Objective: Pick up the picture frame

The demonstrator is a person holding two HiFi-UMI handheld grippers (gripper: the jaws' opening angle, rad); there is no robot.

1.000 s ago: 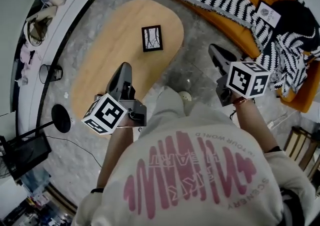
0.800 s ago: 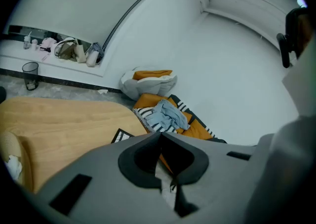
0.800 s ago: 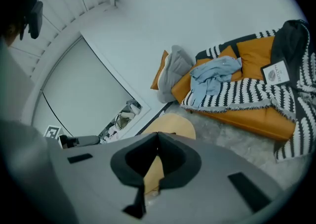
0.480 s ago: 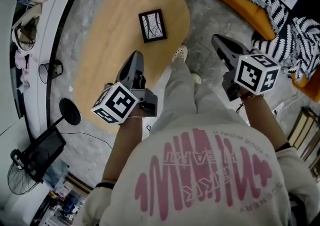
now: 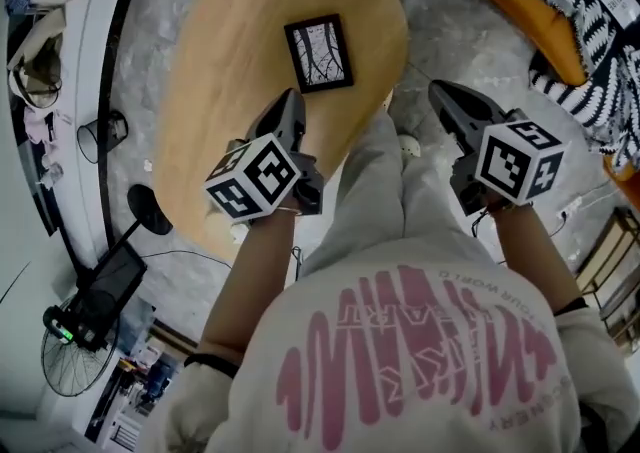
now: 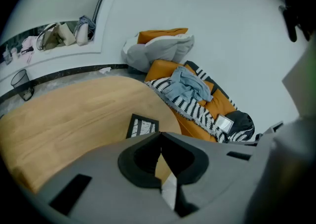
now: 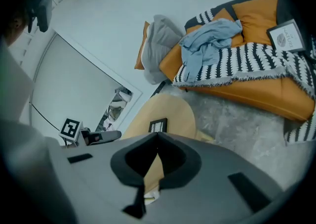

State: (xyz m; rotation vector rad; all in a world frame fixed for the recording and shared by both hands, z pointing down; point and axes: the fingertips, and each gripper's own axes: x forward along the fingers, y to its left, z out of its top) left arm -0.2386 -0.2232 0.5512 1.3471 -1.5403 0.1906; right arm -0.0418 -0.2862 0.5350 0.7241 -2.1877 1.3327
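Note:
A black picture frame (image 5: 320,53) with a pale branch print lies flat on the oval wooden table (image 5: 220,61), toward its far right part. My left gripper (image 5: 291,99) hovers over the table just short of the frame, its jaws shut and empty. In the left gripper view the picture frame (image 6: 142,127) shows just beyond the closed tips of my left gripper (image 6: 160,135). My right gripper (image 5: 437,93) hangs over the floor to the right of the table, jaws shut with nothing in them. The right gripper view catches the picture frame (image 7: 158,125) past the tips.
An orange sofa (image 5: 520,11) with a striped blanket runs along the far right. The person's slippered feet (image 5: 408,146) stand beside the table edge. A wire bin (image 5: 100,131), a black round stand base (image 5: 148,209) and a fan (image 5: 60,341) are on the left floor.
Both grippers have come down and forward. The left one now sits close to the picture frame, over the table. Both stay shut.

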